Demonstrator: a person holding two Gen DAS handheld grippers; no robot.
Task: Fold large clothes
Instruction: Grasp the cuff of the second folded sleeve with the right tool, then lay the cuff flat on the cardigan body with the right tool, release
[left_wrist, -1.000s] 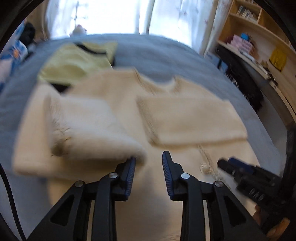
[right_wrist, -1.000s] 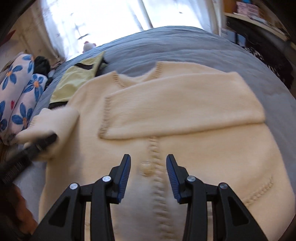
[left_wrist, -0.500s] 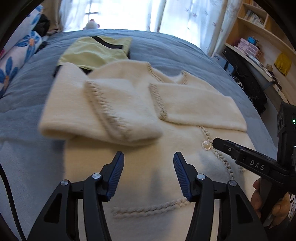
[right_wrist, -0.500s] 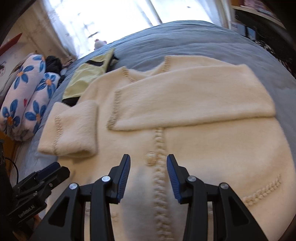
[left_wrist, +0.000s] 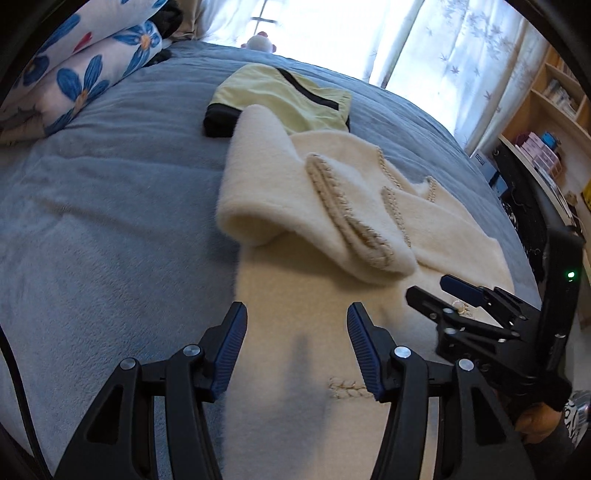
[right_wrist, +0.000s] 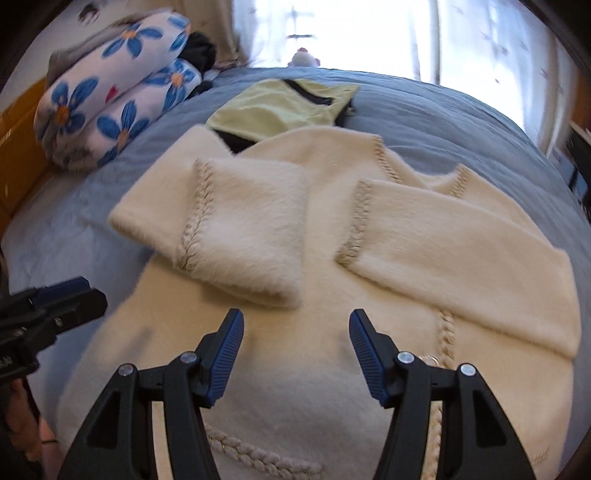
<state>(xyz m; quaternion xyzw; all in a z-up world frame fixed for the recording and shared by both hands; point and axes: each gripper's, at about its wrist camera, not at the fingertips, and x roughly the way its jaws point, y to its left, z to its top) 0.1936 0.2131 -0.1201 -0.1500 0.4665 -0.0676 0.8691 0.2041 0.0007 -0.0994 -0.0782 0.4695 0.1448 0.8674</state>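
Cream cardigan lies flat on the blue-grey bed, front up, both sleeves folded in across the chest. Landmark = cardigan.

- Left sleeve: doubled back on itself, braided cuff trim on top, lying over the chest.
- Right sleeve: folded straight across, cuff near the button placket.
- One round button shows on the placket, just below the right sleeve.
- Left tongs: jaws half apart, nothing between them, hovering over the cardigan's lower left edge where it meets the bed. Not touching fabric as far as I can tell.
- Right tongs: jaws opening, nothing between them, over the lower front, left of the placket.
- Yellow-green garment with black trim: folded, beyond the cardigan's collar, its near edge tucked under the left shoulder.
- Floral pillows: stacked at the bed edge, beyond and left of the cardigan.
- Shelves to the right of the cardigan, off the bed: books and small boxes on them, contents too small to tell.
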